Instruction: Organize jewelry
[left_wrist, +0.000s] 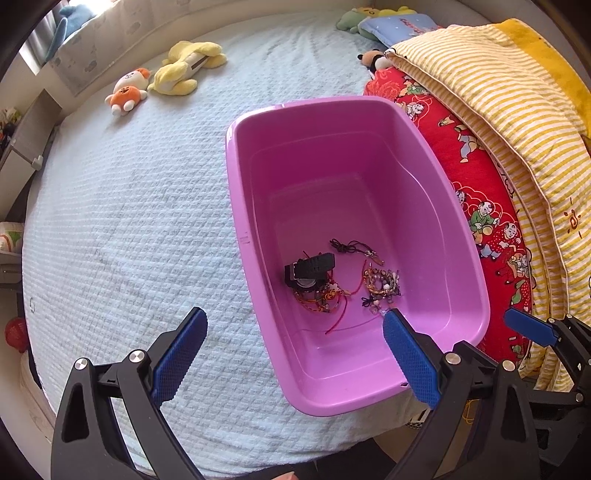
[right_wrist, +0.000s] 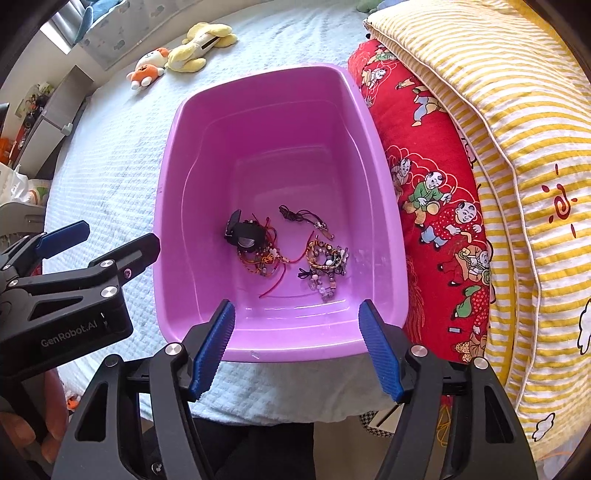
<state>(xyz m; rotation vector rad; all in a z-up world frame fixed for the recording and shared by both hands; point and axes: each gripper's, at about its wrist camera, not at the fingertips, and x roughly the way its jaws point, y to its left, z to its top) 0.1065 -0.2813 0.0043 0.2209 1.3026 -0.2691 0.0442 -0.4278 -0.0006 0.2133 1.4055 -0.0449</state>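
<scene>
A purple plastic bin sits on the bed. Inside it lie a black watch, red-cord bracelets, a beaded bracelet pile and a dark cord charm. My left gripper is open and empty over the bin's near left rim. My right gripper is open and empty above the bin's near edge. The right gripper's blue tip also shows in the left wrist view, and the left gripper shows in the right wrist view.
The bed has a pale blue quilted cover. Folded red patterned and yellow striped quilts are stacked right of the bin. Plush toys lie at the far side.
</scene>
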